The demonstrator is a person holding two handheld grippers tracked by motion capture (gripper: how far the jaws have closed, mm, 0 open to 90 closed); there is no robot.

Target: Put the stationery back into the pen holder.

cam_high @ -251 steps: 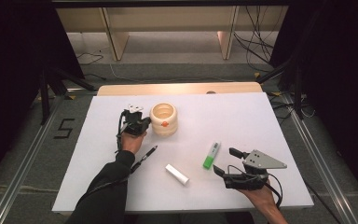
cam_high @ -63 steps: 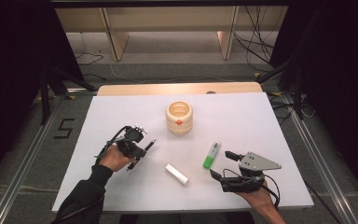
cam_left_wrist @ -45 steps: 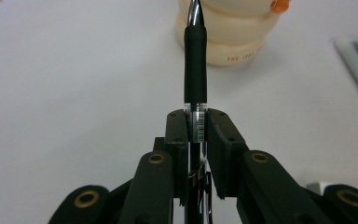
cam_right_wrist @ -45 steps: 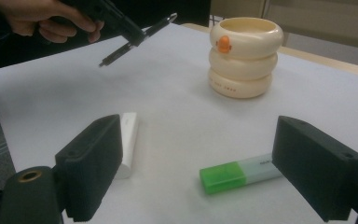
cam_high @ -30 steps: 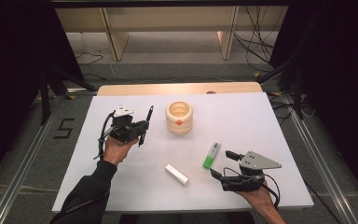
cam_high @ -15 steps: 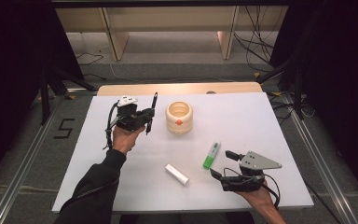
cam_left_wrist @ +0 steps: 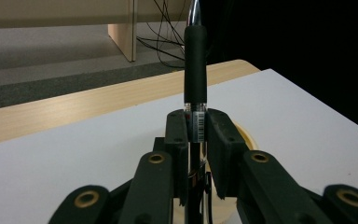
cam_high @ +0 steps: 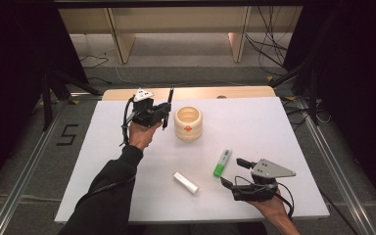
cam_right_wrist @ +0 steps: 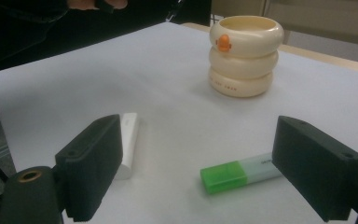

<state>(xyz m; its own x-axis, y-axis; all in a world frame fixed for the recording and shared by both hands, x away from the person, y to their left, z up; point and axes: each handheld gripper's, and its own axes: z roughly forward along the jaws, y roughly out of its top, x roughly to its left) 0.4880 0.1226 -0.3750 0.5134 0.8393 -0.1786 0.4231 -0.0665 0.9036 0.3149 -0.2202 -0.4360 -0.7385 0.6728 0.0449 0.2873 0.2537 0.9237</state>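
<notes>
step: left gripper [cam_high: 162, 108] clamps black pen [cam_left_wrist: 195, 74] upright beside cream holder [cam_high: 188, 123] | next: likely lower pen into it

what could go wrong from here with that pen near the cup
1. The left gripper pinches the pen low on its barrel, so most of it stands free above the jaws; it could pivot or slip as it is tipped over.
2. The pen is held beside the cream cup, not over its opening; a release here would likely drop it on the table.
3. The cup looks light, so a knock from the gripper might shove or tip it.
</notes>
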